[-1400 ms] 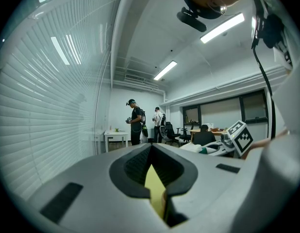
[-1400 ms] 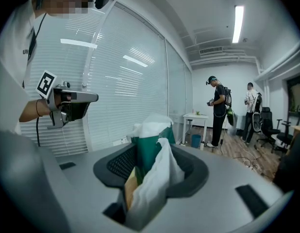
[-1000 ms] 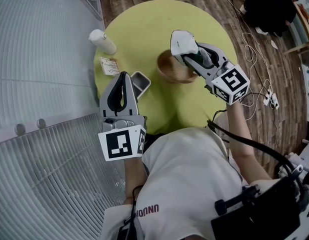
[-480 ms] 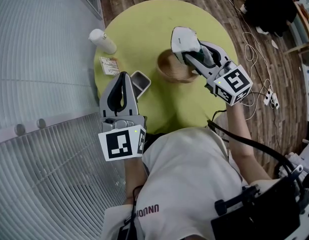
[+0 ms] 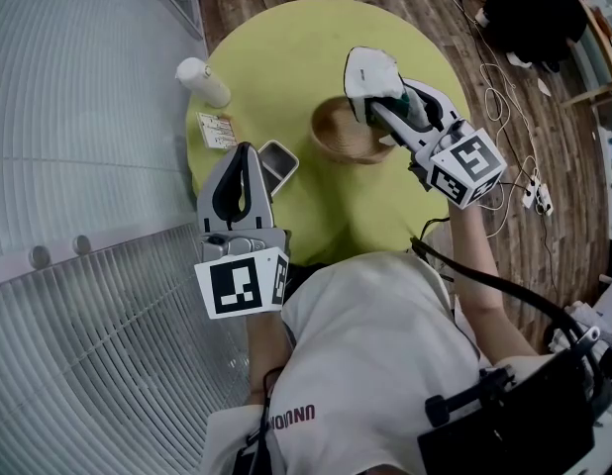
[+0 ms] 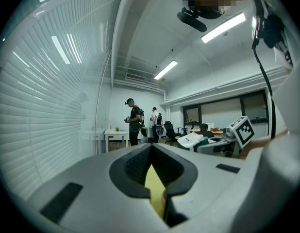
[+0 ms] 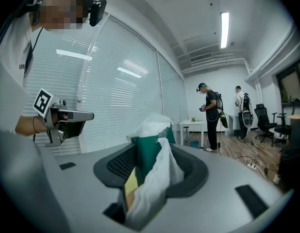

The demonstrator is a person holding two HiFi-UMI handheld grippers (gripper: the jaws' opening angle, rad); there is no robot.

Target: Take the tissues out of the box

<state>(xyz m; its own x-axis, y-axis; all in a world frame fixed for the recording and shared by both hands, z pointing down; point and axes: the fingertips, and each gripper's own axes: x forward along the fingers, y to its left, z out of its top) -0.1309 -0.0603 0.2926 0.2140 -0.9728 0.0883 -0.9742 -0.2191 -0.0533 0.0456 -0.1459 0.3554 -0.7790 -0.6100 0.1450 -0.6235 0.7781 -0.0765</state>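
My right gripper [image 5: 385,107] is shut on a green tissue pack [image 5: 405,107] above the round yellow-green table [image 5: 286,47]. A white tissue [image 5: 368,72] sticks out of the pack's far end, over the rim of a wooden bowl [image 5: 341,137]. In the right gripper view the green pack [image 7: 149,152] stands between the jaws, with the white tissue [image 7: 157,181] hanging down its front. My left gripper [image 5: 250,149] hovers at the table's near left edge, shut and empty. In the left gripper view its tips [image 6: 151,147] meet.
A small grey open box [image 5: 277,163] lies just ahead of the left gripper. A printed card [image 5: 217,130] and a white bottle [image 5: 203,81] sit at the table's left edge. Cables and a power strip [image 5: 536,198] lie on the wooden floor at right. Two people [image 7: 210,115] stand far off.
The right gripper has shifted slightly to the right and rolled a little, carrying the pack and tissue. The left gripper has stayed put.
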